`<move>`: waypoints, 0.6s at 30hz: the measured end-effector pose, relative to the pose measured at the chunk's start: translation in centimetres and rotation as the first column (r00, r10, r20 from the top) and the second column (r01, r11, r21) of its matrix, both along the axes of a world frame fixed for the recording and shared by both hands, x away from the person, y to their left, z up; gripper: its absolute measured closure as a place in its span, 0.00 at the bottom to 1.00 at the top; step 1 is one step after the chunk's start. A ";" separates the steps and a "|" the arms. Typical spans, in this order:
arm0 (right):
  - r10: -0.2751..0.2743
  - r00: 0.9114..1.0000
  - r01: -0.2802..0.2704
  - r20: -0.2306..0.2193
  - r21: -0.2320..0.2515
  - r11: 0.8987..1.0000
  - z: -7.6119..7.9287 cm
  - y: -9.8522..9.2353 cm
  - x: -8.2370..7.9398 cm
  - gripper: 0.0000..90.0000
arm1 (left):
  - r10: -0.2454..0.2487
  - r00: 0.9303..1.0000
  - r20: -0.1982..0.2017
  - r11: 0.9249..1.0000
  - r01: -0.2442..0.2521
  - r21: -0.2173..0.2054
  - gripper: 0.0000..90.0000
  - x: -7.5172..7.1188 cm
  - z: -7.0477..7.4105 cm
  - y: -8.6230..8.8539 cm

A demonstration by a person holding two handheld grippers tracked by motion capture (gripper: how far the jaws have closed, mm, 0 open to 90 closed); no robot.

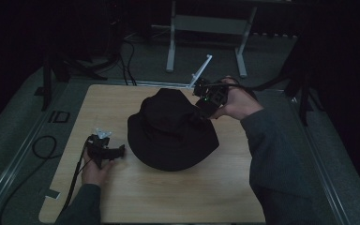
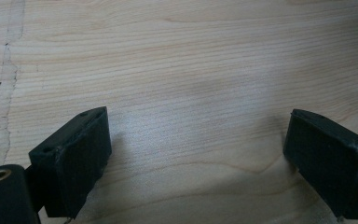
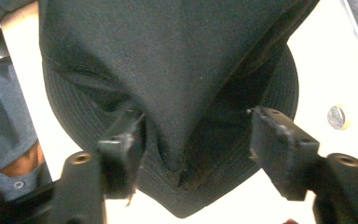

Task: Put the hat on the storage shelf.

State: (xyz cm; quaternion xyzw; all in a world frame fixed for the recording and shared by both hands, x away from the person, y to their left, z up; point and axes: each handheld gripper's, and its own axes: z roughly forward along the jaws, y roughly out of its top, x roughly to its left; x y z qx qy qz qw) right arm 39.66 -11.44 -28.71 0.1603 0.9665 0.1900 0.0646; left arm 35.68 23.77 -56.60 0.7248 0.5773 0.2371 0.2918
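A black bucket hat (image 1: 171,131) lies brim-down in the middle of the light wooden table (image 1: 168,197). My right gripper (image 1: 205,105) is at the hat's far right side, on the crown. In the right gripper view a raised fold of the hat (image 3: 168,60) runs between the jaws of the right gripper (image 3: 196,116); the jaws stand apart and the right one is off the cloth. My left gripper (image 1: 119,151) rests low at the table's left, just short of the brim. Its jaws (image 2: 198,116) are spread wide over bare wood (image 2: 191,56).
A metal stand (image 1: 206,23) rises behind the table's far edge. Cables (image 1: 42,145) lie on the floor to the left. A small round insert (image 3: 336,116) sits in the tabletop beside the hat. My sleeved right forearm (image 1: 272,154) crosses the table's right side.
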 end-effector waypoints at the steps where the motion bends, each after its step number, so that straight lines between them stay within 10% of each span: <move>1: -0.006 1.000 0.006 0.003 -0.003 1.000 0.0 0.0 0.0 0.35 | 0.000 1.000 0.000 1.000 0.000 0.000 0.09 0.0 0.0 0.0; 18: -0.042 0.999 0.042 0.004 0.017 0.999 -1.1 -2.0 0.3 0.19 | -0.001 1.000 -0.001 1.000 0.001 0.001 0.09 0.0 0.0 0.0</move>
